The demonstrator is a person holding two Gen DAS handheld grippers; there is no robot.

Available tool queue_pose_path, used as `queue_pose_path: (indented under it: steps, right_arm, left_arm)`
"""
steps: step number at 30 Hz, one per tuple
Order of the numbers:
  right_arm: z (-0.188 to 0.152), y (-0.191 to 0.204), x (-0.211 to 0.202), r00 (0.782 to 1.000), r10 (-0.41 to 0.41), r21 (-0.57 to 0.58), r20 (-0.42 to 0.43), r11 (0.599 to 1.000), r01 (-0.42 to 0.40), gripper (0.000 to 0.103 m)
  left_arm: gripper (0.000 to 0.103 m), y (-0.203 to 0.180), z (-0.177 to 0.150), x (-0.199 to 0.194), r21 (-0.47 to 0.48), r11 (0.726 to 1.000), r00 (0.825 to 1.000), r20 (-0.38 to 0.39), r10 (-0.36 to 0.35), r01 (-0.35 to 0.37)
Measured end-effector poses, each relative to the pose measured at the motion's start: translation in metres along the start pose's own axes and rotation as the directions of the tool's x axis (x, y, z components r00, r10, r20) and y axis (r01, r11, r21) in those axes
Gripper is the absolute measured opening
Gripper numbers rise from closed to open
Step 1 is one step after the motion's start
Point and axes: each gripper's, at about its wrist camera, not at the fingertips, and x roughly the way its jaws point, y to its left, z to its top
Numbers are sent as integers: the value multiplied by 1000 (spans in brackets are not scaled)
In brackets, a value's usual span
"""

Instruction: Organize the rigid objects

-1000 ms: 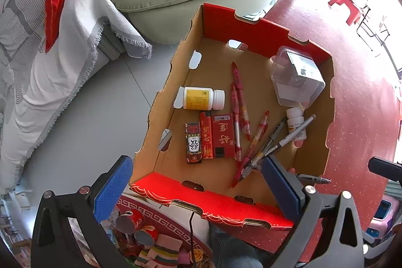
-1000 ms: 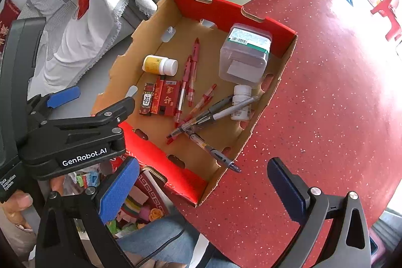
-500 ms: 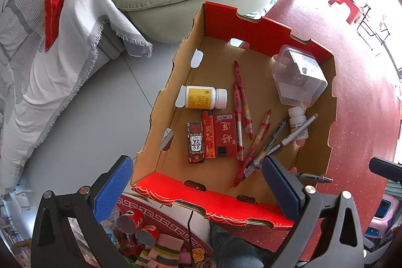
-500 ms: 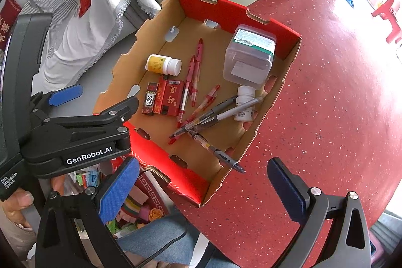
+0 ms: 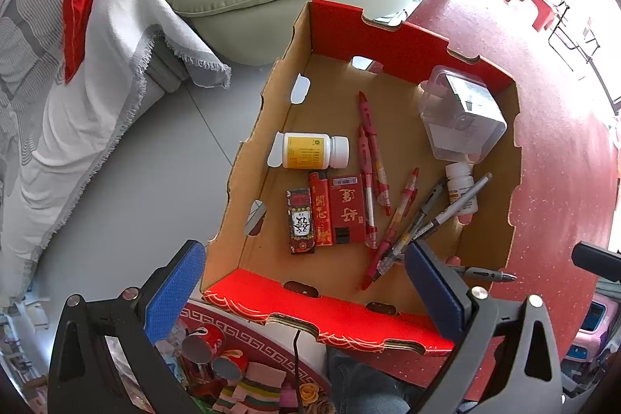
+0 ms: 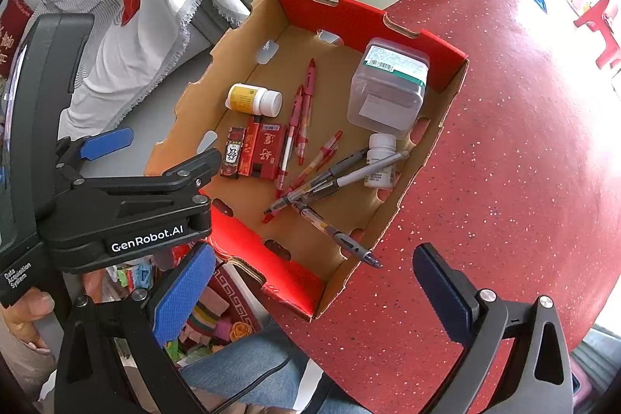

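In the right wrist view the cardboard box [image 6: 446, 127] now sits further right and slightly lower in the frame than a second ago; in the left wrist view it drifts marginally right; its contents keep their arrangement.

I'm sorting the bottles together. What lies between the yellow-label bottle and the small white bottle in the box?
Between the yellow-label bottle and small white bottle lie red pens, seen in the right wrist view.

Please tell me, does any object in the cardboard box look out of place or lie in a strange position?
Yes. One clear pen pokes its tip out through a slot in the wall of the cardboard box, over the red table. The other pens lie crossed in a loose pile, not lined up.
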Motion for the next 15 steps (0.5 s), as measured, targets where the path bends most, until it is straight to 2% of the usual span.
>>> queue_pose_path:
  steps: [10, 15]
  right_arm:
    - [1, 1, 2, 1000, -4, -8, -5, 1000, 4, 103]
    - [1, 1, 3, 1000, -3, -8, -8, 1000, 3, 103]
  left_arm:
    - [102, 2, 2, 7, -24, 999, 999, -26, -25, 25]
    - [102, 2, 0, 5, -15, 1000, 1000, -10, -5, 5]
